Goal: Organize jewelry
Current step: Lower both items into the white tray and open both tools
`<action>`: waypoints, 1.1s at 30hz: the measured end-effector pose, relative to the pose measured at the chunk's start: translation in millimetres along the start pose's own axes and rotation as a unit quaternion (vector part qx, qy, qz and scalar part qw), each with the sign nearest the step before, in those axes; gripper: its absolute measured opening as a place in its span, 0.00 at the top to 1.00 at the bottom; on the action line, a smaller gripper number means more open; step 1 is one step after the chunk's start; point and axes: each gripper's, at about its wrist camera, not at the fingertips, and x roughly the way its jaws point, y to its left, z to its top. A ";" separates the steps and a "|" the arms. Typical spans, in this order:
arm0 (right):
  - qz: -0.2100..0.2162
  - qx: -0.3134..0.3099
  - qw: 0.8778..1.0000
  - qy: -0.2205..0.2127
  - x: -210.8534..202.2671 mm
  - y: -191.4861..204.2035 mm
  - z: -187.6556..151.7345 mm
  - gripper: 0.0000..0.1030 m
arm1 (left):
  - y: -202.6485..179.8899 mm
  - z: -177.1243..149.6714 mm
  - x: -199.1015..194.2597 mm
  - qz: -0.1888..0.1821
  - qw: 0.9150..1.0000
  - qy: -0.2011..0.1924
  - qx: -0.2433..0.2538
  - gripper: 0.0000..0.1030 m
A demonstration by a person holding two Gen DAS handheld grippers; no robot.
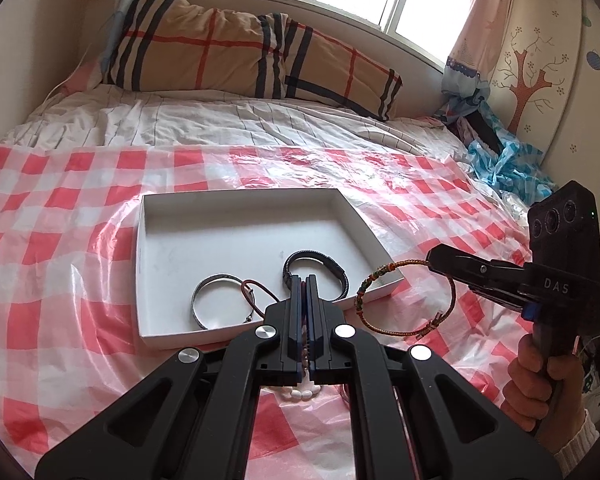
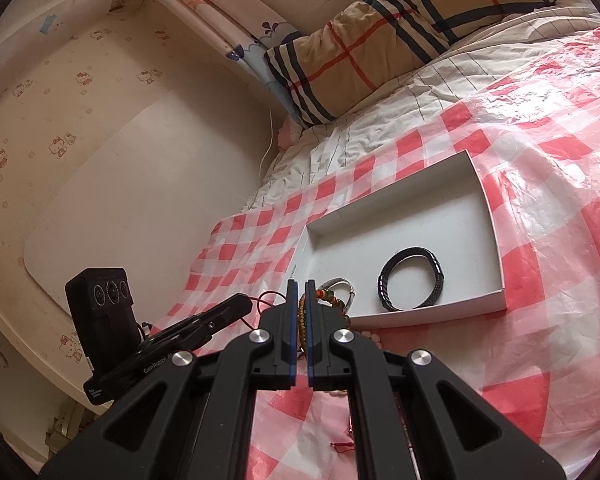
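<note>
A shallow white box (image 1: 168,240) (image 2: 420,216) lies on the red-checked plastic sheet. Inside it are a silver bangle (image 1: 198,292) (image 2: 346,284) and a black braided bracelet (image 1: 342,276) (image 2: 412,285). My left gripper (image 1: 305,280) (image 2: 246,300) hovers over the box's near edge, shut on a thin red cord bracelet (image 1: 256,288) (image 2: 262,300). My right gripper (image 1: 431,261) (image 2: 299,285) is at the box's right corner, shut on a braided orange-green bracelet (image 1: 364,290) (image 2: 301,316) that hangs as a loop outside the rim.
A string of white beads (image 1: 300,395) (image 2: 370,336) lies on the sheet under the grippers. A plaid pillow (image 1: 240,48) and window sit at the bed's far end. Blue plastic (image 1: 504,160) is bunched at right. A person's hand (image 1: 540,380) grips the right handle.
</note>
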 end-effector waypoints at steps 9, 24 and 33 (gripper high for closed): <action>0.004 0.002 1.000 0.008 24.0 1.1 13.0 0.96 | 3.4 24.4 11.4 -0.011 1.000 -0.013 -0.015 0.98; -0.094 0.029 0.995 0.015 58.2 -44.6 27.2 0.96 | 27.6 9.8 55.9 0.095 0.995 0.036 -0.021 0.85; -0.175 -0.024 0.979 0.096 27.1 -35.7 -18.2 0.96 | 10.8 -29.4 32.0 0.078 0.994 0.079 0.001 0.65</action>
